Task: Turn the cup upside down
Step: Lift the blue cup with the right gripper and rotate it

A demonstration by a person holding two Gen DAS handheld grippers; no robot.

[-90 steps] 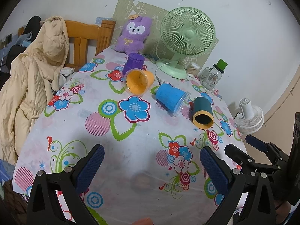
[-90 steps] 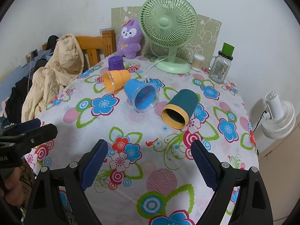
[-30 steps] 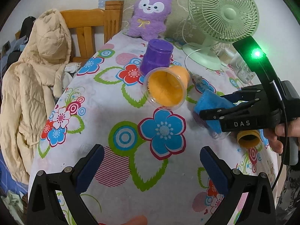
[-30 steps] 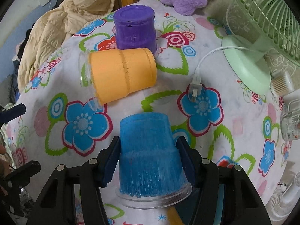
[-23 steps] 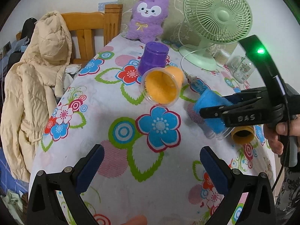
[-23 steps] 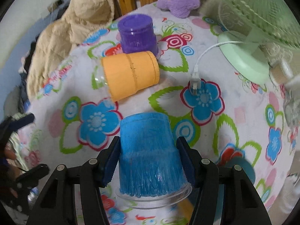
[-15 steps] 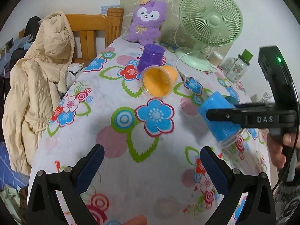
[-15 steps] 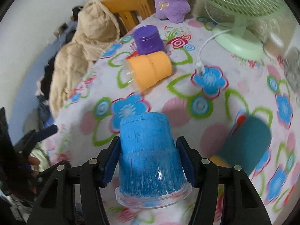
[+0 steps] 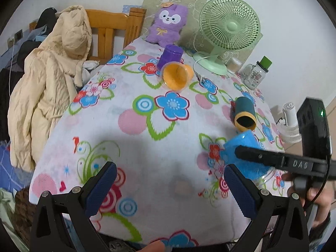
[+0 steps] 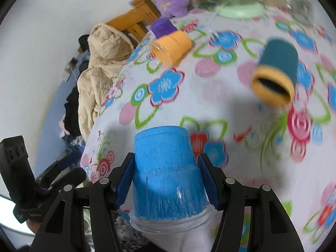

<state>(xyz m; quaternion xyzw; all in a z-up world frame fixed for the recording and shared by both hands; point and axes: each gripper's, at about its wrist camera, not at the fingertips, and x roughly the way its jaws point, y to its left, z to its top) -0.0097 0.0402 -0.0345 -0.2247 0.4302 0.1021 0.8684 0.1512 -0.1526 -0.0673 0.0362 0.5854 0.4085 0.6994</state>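
Since three seconds ago, the blue cup has left its spot on its side between the orange cup and the teal cup and now sits clamped in the right gripper, carried to the near right part of the table. Both blue pads press the cup's side walls about halfway along its length. The closed base points away from the right wrist camera and the clear rim lies nearest the lens, below the pads. From the left wrist view, the blue cup is tilted above the floral tablecloth, partly behind a black finger of the right gripper.

The left gripper hangs over the near table edge with its jaws spread wide and nothing between them.

Farther back, the teal cup lies on its side, yellow rim toward the camera. Beyond it, the orange cup lies on its side, touching the inverted purple cup. At the far edge stand the purple plush toy, the green desk fan and the glass jar with green lid. A beige coat drapes over the wooden chair at the left.
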